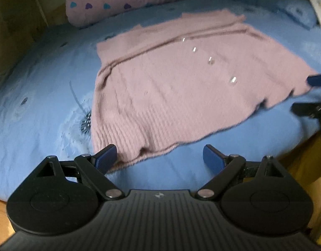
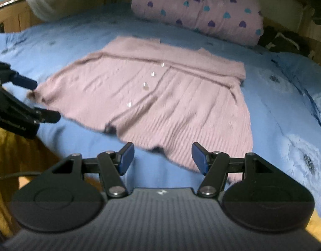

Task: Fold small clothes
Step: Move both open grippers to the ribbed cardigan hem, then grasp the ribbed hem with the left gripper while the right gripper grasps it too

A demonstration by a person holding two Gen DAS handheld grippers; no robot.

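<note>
A pink knitted cardigan (image 1: 171,87) (image 2: 160,96) with a row of clear buttons lies spread flat on the blue bedsheet (image 1: 45,104) (image 2: 275,108), its ribbed hem toward me. My left gripper (image 1: 160,159) is open just above the sheet at the hem's near corner, and its left finger (image 1: 106,159) is close to the fabric edge. My right gripper (image 2: 163,159) is open at the hem's other corner, with the edge lying between its fingers and no pad pressing on it. Each gripper also shows at the side of the other's view: the right gripper (image 1: 301,94) and the left gripper (image 2: 46,100).
A pink rolled quilt with heart prints (image 1: 129,0) (image 2: 202,14) lies along the bed's far side. A blue pillow (image 1: 290,10) sits at the far right. The bed's near edge drops to yellowish wood (image 1: 302,163) (image 2: 18,156).
</note>
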